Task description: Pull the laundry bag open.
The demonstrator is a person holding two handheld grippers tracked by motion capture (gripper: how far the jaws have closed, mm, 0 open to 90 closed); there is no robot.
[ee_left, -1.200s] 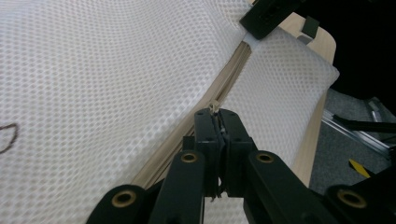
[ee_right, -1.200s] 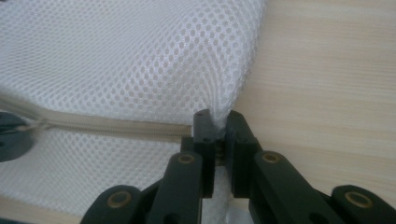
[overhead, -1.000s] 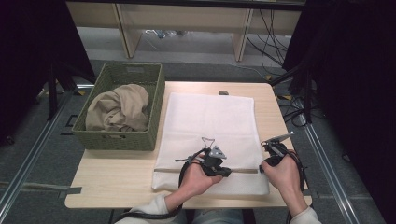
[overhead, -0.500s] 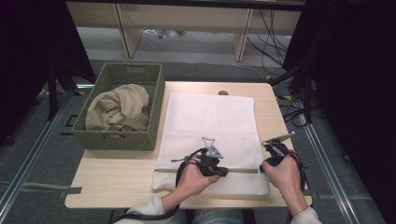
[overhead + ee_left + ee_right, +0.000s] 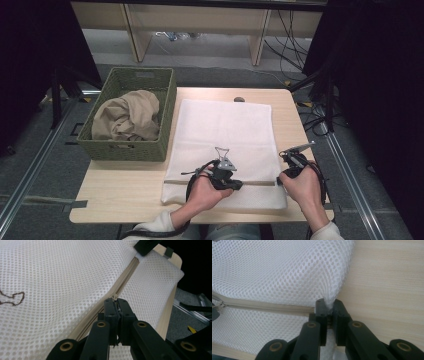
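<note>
From the high view, a big white mesh laundry bag (image 5: 225,145) lies flat on the pale wooden desk (image 5: 120,185). It is spread out smooth, which makes its long beige zipper (image 5: 260,183) easy to reach. The zipper runs across the bag near the person's side. The left gripper (image 5: 225,176) sits on the zipper line, about in the middle. The right gripper (image 5: 291,161) is at the bag's right edge, by the zipper's end. I think one hand pulls the zipper while the other keeps the bag from sliding. A green woven basket (image 5: 131,150) stands to the left, just beside the bag, with crumpled tan cloth (image 5: 127,115) inside. That cloth may be what goes in the bag.

In the left gripper view, the left gripper (image 5: 116,305) has its jaws clenched tight right on the zipper (image 5: 125,275). A small pale bit pokes up between them. It looks like the zipper's pull, but it is too small to be sure. The mesh bag (image 5: 50,277) lies flat on both sides of the zipper.

In the right gripper view, the right gripper (image 5: 329,307) has its jaws clenched on a pinch of the mesh bag (image 5: 287,267) at its edge. The mesh bunches up where it is pinched. The zipper (image 5: 267,306) runs off to the left from there. Holding this end likely keeps the zipper line straight and tight. The bare desk (image 5: 387,277) shows on the right.
</note>
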